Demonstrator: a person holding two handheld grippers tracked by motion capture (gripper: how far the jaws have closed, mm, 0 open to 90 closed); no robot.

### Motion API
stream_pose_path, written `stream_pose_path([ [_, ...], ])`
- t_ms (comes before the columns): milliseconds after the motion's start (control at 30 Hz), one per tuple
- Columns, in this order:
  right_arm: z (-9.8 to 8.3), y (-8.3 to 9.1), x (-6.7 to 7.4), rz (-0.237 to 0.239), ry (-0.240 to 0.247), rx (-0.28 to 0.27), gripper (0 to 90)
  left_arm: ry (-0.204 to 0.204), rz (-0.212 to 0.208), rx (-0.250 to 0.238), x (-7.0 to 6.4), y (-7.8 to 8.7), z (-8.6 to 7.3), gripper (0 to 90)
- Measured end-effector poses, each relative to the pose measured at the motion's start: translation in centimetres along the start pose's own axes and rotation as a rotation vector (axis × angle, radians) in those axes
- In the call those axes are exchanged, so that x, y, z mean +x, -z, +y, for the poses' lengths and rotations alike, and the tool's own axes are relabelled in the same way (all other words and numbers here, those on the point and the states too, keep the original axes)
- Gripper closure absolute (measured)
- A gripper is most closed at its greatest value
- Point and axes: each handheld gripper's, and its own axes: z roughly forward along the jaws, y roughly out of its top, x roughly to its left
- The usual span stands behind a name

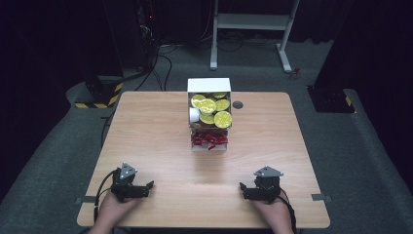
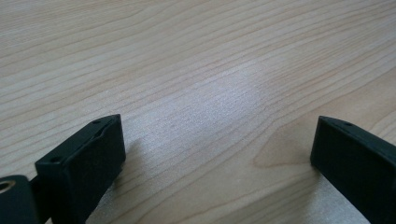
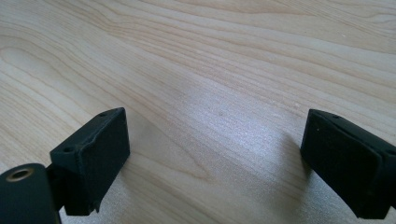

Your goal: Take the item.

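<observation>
A white two-tier box [image 1: 209,85] stands at the middle far side of the wooden table [image 1: 146,141]. Its upper tier holds several round yellow-lidded cups [image 1: 215,111]; its lower tier holds small red packets [image 1: 209,140]. My left gripper [image 1: 150,187] rests near the front left of the table, held by a hand, jaws wide apart with nothing between them. My right gripper [image 1: 242,188] rests near the front right in the other hand, also open and empty. In the left gripper view, the left gripper [image 2: 219,149] frames bare wood. Bare wood also lies between the jaws of the right gripper [image 3: 215,149] in its own view.
A small dark round grommet [image 1: 237,105] sits in the tabletop right of the box. Beyond the table are a white desk frame [image 1: 253,29], cables on the floor and a yellow-black striped base [image 1: 100,95]. Grey tape tabs [image 1: 321,197] mark the front corners.
</observation>
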Motion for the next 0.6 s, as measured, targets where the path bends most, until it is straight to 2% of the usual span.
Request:
stream_pose_path([
  [600, -0.02, 0.03, 0.01, 0.004, 0.0, 0.0, 8.0, 0.001, 0.001, 0.001, -0.02, 0.0, 0.01, 3.4],
])
